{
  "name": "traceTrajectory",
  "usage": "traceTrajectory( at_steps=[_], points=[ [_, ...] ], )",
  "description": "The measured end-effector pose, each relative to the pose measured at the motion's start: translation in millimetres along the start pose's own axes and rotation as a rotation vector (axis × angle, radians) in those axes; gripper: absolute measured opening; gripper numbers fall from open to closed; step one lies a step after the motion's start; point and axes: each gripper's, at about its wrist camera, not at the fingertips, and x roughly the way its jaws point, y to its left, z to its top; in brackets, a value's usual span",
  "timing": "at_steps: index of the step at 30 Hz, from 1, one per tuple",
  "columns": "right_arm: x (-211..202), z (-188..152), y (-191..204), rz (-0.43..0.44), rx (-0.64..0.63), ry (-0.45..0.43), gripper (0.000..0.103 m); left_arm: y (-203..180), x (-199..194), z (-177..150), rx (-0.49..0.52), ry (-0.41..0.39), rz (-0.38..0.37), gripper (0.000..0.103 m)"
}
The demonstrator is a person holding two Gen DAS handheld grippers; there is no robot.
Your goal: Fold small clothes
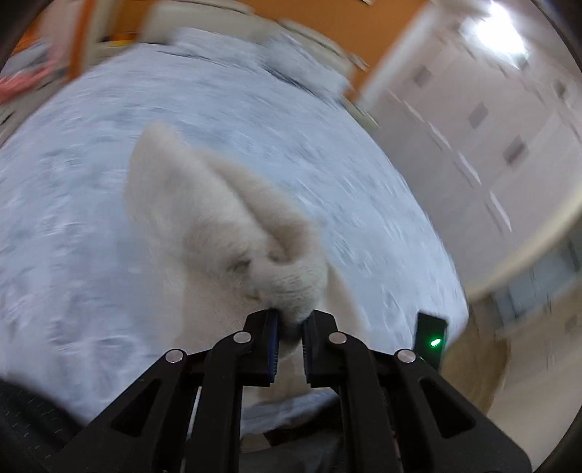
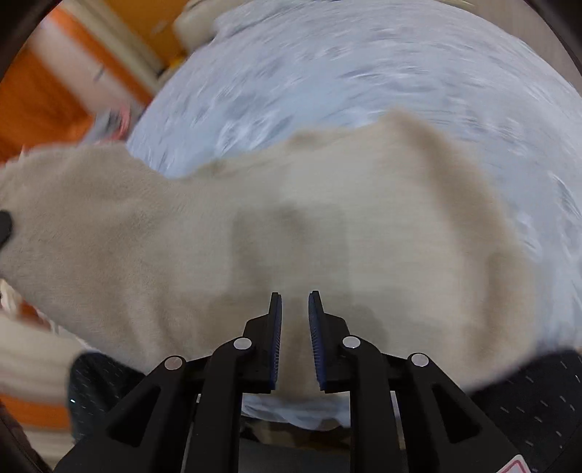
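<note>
A cream fuzzy garment [image 1: 203, 218] hangs over a bed with a pale blue patterned cover [image 1: 72, 182]. My left gripper [image 1: 291, 316] is shut on a bunched edge of it, and the cloth rises into a peaked fold just beyond the pads. In the right wrist view the same garment [image 2: 182, 236] stretches wide across the frame above the bed cover [image 2: 363, 72]. My right gripper [image 2: 294, 302] has a strip of the cloth pinched between its blue pads. Both views are blurred.
White cupboard doors [image 1: 491, 145] stand to the right of the bed, with an orange wall [image 1: 327, 18] behind. A black unit with a green light [image 1: 431, 338] sits near the bed's right edge. Dark dotted fabric [image 2: 527, 393] lies at the lower corners.
</note>
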Motion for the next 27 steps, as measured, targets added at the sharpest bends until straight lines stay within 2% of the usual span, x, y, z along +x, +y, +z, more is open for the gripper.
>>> traceTrajectory(
  at_steps=[2, 4, 5, 6, 7, 8, 9, 10, 11, 12, 15, 17, 19, 21, 22, 23, 24, 25, 27],
  points=[
    [-16.7, -6.8, -30.5, -0.043, 0.050, -0.022, 0.021, -27.0, 54.0, -19.1, 0.072, 0.116, 0.008, 0.015],
    [-28.4, -13.2, -58.6, -0.075, 0.103, -0.028, 0.021, -34.3, 89.8, -39.2, 0.092, 0.200, 0.018, 0.018],
    [-33.4, -16.1, -70.7, -0.082, 0.130, -0.027, 0.021, -34.3, 104.0, -54.0, 0.094, 0.241, 0.048, 0.018],
    [-36.6, -16.6, -81.2, -0.081, 0.149, -0.027, 0.022, -32.0, 105.1, -64.1, 0.080, 0.255, 0.047, 0.018],
    [-43.3, -18.8, -91.2, -0.072, 0.172, -0.032, 0.022, -29.7, 100.9, -71.8, 0.071, 0.252, 0.043, 0.022],
    [-49.8, -20.0, -97.0, -0.058, 0.185, -0.040, 0.026, -26.3, 91.3, -79.4, 0.069, 0.235, 0.049, 0.034],
    [-56.0, -20.7, -102.2, -0.041, 0.192, -0.046, 0.037, -24.0, 83.1, -84.7, 0.071, 0.222, 0.052, 0.041],
    [-58.2, -19.8, -101.7, -0.023, 0.200, -0.053, 0.045, -19.5, 74.1, -88.8, 0.075, 0.211, 0.068, 0.059],
    [-59.7, -18.1, -100.5, 0.000, 0.207, -0.059, 0.057, -14.0, 64.8, -95.3, 0.084, 0.201, 0.112, 0.072],
    [-59.3, -13.3, -97.7, 0.038, 0.216, -0.066, 0.063, -8.8, 60.5, -101.4, 0.095, 0.194, 0.158, 0.074],
    [-43.1, 4.7, -73.9, 0.147, 0.228, -0.042, 0.070, 10.0, 56.9, -115.4, 0.111, 0.218, 0.280, 0.074],
    [-23.2, 18.3, -58.3, 0.202, 0.229, 0.013, 0.075, 25.6, 61.1, -115.9, 0.082, 0.227, 0.315, 0.074],
    [-3.4, 25.2, -47.6, 0.196, 0.230, 0.075, 0.076, 36.6, 56.4, -114.8, 0.066, 0.225, 0.343, 0.074],
    [22.3, 30.7, -34.1, 0.146, 0.210, 0.135, 0.074, 45.8, 61.3, -111.6, 0.046, 0.232, 0.374, 0.072],
    [27.5, 32.2, -28.5, 0.137, 0.195, 0.146, 0.065, 48.6, 63.8, -108.9, 0.036, 0.235, 0.376, 0.063],
    [32.0, 35.2, -20.2, 0.138, 0.160, 0.148, 0.036, 51.8, 65.8, -107.0, 0.025, 0.243, 0.362, 0.051],
    [30.0, 39.3, -7.2, 0.135, 0.109, 0.134, 0.021, 51.4, 68.6, -105.2, 0.019, 0.248, 0.351, 0.046],
    [17.4, 44.4, 6.0, 0.151, 0.066, 0.086, 0.020, 52.1, 69.5, -103.1, 0.012, 0.250, 0.350, 0.042],
    [-26.1, 54.6, 24.5, 0.281, 0.009, -0.042, 0.017, 48.6, 65.0, -99.7, 0.004, 0.247, 0.317, 0.041]
  ],
)
